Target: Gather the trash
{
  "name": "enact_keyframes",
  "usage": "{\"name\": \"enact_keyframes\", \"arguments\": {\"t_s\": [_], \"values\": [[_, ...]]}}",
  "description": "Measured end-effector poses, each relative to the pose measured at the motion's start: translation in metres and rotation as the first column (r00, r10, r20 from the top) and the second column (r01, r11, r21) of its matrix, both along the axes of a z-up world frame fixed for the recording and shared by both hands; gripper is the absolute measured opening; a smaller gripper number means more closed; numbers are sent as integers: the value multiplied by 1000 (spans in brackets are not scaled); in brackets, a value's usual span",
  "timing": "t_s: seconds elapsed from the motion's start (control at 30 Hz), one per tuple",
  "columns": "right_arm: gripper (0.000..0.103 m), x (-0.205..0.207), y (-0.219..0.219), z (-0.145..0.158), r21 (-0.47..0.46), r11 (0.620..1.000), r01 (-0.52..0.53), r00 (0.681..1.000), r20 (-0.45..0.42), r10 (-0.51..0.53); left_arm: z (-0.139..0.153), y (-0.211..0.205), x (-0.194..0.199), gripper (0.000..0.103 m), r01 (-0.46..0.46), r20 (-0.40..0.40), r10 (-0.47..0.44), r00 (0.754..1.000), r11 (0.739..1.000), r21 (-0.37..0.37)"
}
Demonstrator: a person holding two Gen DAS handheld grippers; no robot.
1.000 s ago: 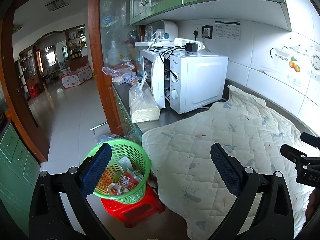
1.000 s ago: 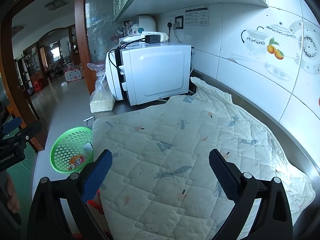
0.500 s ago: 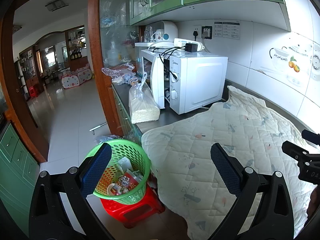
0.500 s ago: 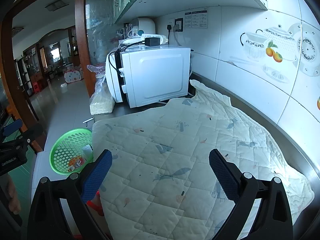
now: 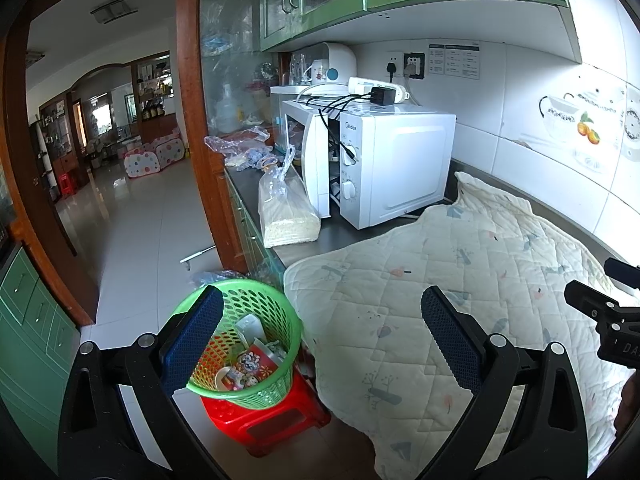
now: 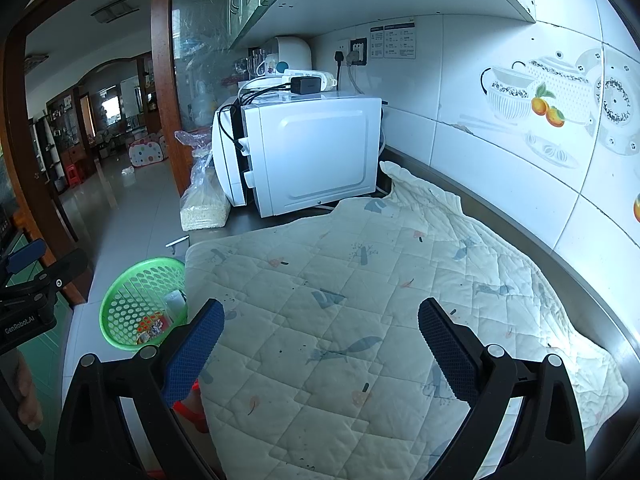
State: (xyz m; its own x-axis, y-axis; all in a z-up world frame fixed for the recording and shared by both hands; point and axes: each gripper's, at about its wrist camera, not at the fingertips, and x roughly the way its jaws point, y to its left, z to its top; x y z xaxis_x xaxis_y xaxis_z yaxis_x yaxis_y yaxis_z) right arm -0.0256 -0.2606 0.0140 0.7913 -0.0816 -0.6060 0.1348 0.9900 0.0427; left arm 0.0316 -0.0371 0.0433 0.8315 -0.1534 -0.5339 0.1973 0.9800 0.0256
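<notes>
Green basket (image 5: 240,344) of trash on the red stool (image 5: 264,420) beside the quilt (image 5: 440,300), both grippers, left (image 5: 322,336) and right (image 6: 320,340), spread wide and holding nothing, so could bump and tip the basket.

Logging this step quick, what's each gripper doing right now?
Left gripper: open, holding nothing.
Right gripper: open, holding nothing.
</notes>
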Motion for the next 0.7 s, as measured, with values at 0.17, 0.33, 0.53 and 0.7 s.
{"name": "enact_keyframes", "arguments": {"t_s": [0.17, 0.33, 0.53, 0.7], "values": [[94, 0, 0, 0, 0, 1000, 0, 1000, 1, 0, 0, 0, 0, 98, 1, 1, -1, 1000, 1000, 0], [94, 0, 0, 0, 0, 1000, 0, 1000, 0, 0, 0, 0, 0, 98, 2, 0, -2, 1000, 1000, 0], [94, 0, 0, 1, -1, 1000, 1, 1000, 3, -1, 1, -1, -1, 98, 0, 13, 0, 1000, 1000, 2], [94, 0, 1, 1, -1, 1000, 1, 1000, 3, -1, 5, -2, -2, 98, 4, 25, -4, 1000, 1000, 5]]}}
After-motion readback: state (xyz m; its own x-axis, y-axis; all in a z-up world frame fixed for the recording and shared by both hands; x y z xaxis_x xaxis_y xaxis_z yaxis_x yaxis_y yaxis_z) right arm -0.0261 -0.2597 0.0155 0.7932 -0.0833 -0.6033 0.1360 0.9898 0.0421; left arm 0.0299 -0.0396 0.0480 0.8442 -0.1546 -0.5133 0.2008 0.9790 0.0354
